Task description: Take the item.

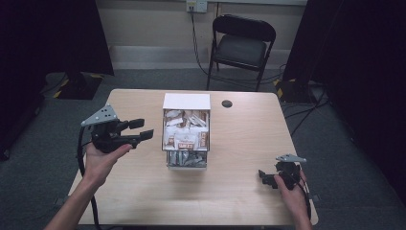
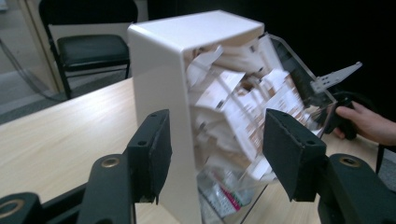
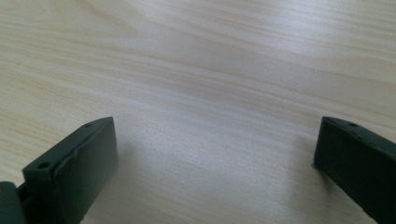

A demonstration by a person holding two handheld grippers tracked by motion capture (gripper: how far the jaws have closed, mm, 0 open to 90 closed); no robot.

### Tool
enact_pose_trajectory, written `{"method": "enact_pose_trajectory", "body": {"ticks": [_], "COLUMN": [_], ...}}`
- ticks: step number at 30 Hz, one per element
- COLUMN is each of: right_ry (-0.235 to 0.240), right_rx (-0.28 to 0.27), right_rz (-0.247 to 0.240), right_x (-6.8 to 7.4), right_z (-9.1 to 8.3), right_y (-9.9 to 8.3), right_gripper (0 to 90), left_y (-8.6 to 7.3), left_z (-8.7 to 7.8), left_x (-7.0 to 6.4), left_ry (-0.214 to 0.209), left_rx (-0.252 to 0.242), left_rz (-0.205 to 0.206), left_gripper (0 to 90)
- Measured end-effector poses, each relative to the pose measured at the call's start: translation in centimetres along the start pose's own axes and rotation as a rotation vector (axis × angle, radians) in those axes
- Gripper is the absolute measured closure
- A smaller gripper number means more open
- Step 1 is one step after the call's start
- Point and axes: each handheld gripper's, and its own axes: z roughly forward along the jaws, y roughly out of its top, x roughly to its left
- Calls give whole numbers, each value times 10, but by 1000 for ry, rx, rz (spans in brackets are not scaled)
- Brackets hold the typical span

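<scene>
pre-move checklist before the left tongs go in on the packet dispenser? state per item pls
1. Left tongs open: ok, jaws spread wide in the left gripper view.
2. Left tongs aimed at the white box-shaped dispenser with a clear front, full of packets: ok, it sits between the jaws in that view.
3. Left tongs not yet touching the dispenser: ok, a gap shows in the high view.
4. Right tongs open and holding nothing: ok, bare light wooden table between the jaws.
5. Right tongs away from the dispenser: ok, near the table's front right corner.
6. Dispenser fixed to the table: cannot tell.
</scene>
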Motion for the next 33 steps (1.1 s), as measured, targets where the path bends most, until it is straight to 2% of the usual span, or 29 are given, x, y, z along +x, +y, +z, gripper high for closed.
{"method": "enact_pose_trajectory", "body": {"ticks": [6,8,12,14,17,22,25,28,31,33], "right_ry": [0,0,0,0,0,0,0,0,0,0], "right_rx": [0,0,0,0,0,0,0,0,0,0], "right_rz": [0,0,0,0,0,0,0,0,0,0], "right_x": [0,0,0,0,0,0,0,0,0,0], "right_z": [0,0,0,0,0,0,0,0,0,0], "right_y": [0,0,0,0,0,0,0,0,0,0], "right_gripper": [0,0,0,0,0,0,0,0,0,0], "left_y": [12,14,16,18,20,21,23,24,24,23], "left_z": [10,14,21,24,31,41,48,52,57,61], "left_x": [-7,-8,-11,-12,-17,-20,-21,-24,-27,-28], "left_ry": [-45,-47,-69,-92,-112,-149,-155,-186,-195,-209], "left_rx": [-13,-10,-16,-21,-21,-40,-12,-16,-11,-10], "left_rz": [16,5,20,16,35,20,33,38,64,65], "left_gripper": [454,455,471,476,488,479,493,527,556,607]}}
